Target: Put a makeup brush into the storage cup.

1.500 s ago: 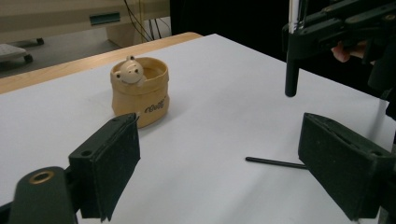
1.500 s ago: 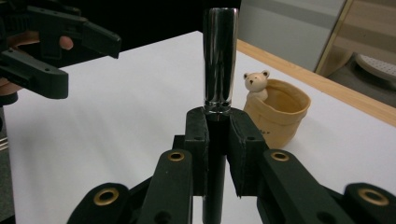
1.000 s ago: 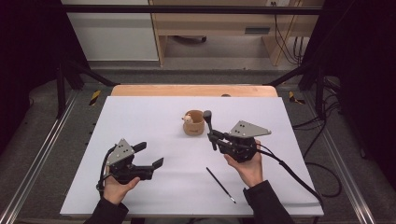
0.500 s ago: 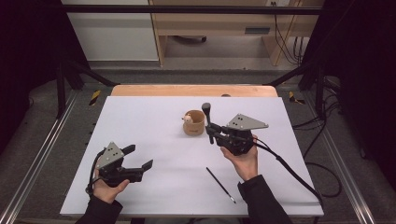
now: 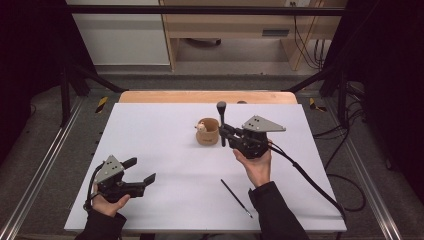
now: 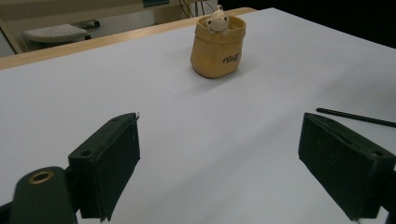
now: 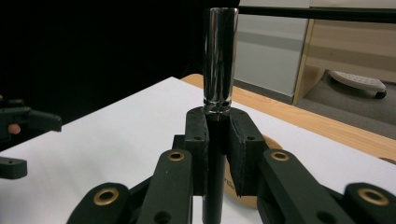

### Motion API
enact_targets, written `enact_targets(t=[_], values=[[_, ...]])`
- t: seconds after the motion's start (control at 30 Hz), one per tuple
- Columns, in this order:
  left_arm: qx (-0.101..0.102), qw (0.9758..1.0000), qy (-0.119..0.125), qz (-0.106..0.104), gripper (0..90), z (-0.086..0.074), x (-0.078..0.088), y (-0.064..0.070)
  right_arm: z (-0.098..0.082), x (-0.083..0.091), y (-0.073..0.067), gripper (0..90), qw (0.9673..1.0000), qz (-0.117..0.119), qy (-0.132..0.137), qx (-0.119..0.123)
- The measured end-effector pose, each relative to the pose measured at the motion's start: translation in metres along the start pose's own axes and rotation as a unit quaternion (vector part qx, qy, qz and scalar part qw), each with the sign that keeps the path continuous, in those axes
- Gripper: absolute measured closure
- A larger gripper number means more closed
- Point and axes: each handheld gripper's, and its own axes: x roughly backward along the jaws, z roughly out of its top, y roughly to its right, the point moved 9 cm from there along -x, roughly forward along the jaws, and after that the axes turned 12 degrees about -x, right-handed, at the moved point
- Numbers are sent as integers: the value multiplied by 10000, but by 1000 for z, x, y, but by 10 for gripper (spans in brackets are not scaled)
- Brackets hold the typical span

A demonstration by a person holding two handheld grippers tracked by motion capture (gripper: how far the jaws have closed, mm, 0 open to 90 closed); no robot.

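My right gripper point(image 5: 223, 134) is shut on a black rod point(image 5: 221, 117) with a shiny cylindrical cap point(image 7: 219, 60), and holds it upright just right of a tan cup point(image 5: 207, 132). A small pale figure peeks over the rim of the cup point(image 6: 218, 46). In the right gripper view the pads point(image 7: 196, 140) press on the rod below its cap. My left gripper point(image 5: 141, 171) is open with nothing in it, low over the white table near the front left. Its pads point(image 6: 109, 163) stand wide apart, facing the cup. A thin black stick point(image 5: 236, 198) lies flat on the table near the right forearm.
The white table top point(image 5: 165, 125) has a wooden strip along its far edge point(image 5: 205, 96). Metal rails run down both sides, and cables lie on the floor at the right. The right gripper's cable point(image 5: 305, 175) trails across the table's right side.
The left hand has moved left and toward the front edge with its gripper still open. The rod's cap in the right gripper stands a little higher than before.
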Motion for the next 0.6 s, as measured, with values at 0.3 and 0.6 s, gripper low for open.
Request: enact_targets(t=[0.3, 0.6], values=[[36, 10000, -27, -8, 118, -4, -4, -2, 5, -13, 13, 793, 9996, -141, 135, -215], [58, 10000, -28, -1, 115, -6, -4, -5, 9, -32, 24, 792, 9990, -275, 155, -306]])
